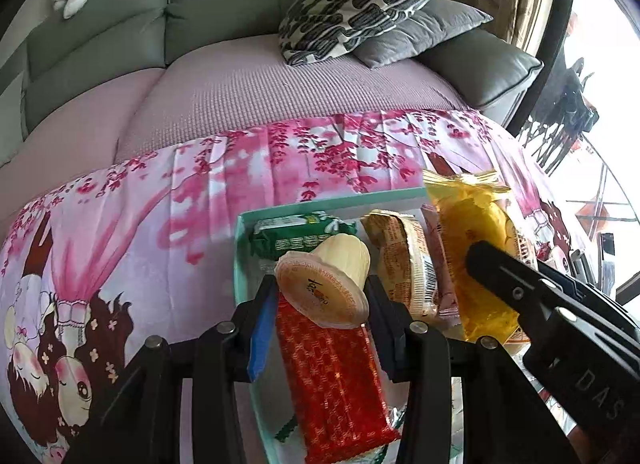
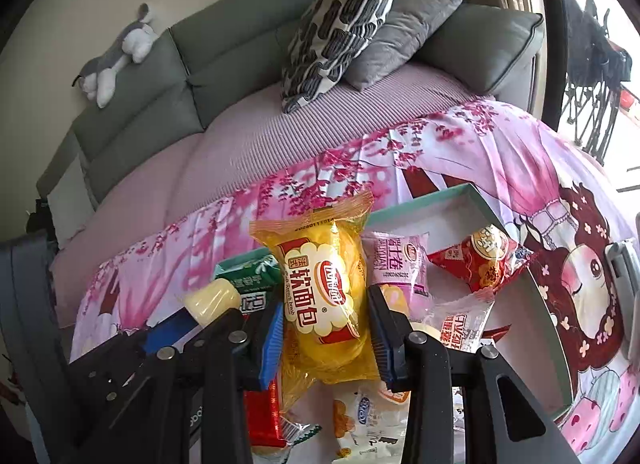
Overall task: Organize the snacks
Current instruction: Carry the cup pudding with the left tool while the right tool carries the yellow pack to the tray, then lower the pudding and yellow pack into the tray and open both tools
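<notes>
Right wrist view: most snacks lie in the teal box (image 2: 500,211), right gripper (image 2: 326,328) jaws clamped on the yellow bread pack (image 2: 328,292) at six o'clock, left gripper (image 1: 322,304) pinching the jelly cup (image 1: 324,284), both unplaced

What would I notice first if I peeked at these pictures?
Probably the bright yellow bread packet, pinched between the right gripper's fingers above the teal snack box. Beside it, the left gripper holds a little pudding cup over a red wafer packet, all on a pink cartoon blanket.
</notes>
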A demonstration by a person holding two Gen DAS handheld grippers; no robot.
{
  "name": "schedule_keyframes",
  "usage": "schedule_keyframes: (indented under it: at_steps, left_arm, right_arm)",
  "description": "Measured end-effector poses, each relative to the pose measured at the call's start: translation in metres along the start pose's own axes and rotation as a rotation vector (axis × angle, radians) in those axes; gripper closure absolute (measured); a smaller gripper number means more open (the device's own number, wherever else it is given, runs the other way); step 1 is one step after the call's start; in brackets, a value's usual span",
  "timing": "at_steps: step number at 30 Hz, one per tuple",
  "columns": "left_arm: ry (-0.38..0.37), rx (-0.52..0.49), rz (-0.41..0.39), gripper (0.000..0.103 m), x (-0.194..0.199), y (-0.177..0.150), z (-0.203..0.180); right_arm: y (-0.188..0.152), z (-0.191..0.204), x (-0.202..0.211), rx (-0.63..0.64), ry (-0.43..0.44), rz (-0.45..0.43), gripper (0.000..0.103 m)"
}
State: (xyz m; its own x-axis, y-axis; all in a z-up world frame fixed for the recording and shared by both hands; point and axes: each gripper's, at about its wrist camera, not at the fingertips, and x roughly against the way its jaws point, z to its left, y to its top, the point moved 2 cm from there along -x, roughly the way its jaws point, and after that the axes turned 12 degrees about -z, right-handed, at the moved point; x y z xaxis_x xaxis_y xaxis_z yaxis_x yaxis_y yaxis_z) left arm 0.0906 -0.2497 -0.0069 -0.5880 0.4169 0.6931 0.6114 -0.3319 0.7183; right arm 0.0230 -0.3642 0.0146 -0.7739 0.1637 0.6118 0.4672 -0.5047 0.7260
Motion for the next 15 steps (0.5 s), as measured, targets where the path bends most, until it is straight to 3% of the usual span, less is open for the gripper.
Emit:
schedule_keyframes:
  at_steps: [15]
  left_arm:
    - [-0.031,-0.064,0.056,0.057,-0.012,-0.017,-0.024]
  right_arm:
    - [-0.006,-0.006,-0.007,-0.009,-0.027,0.045,0.062]
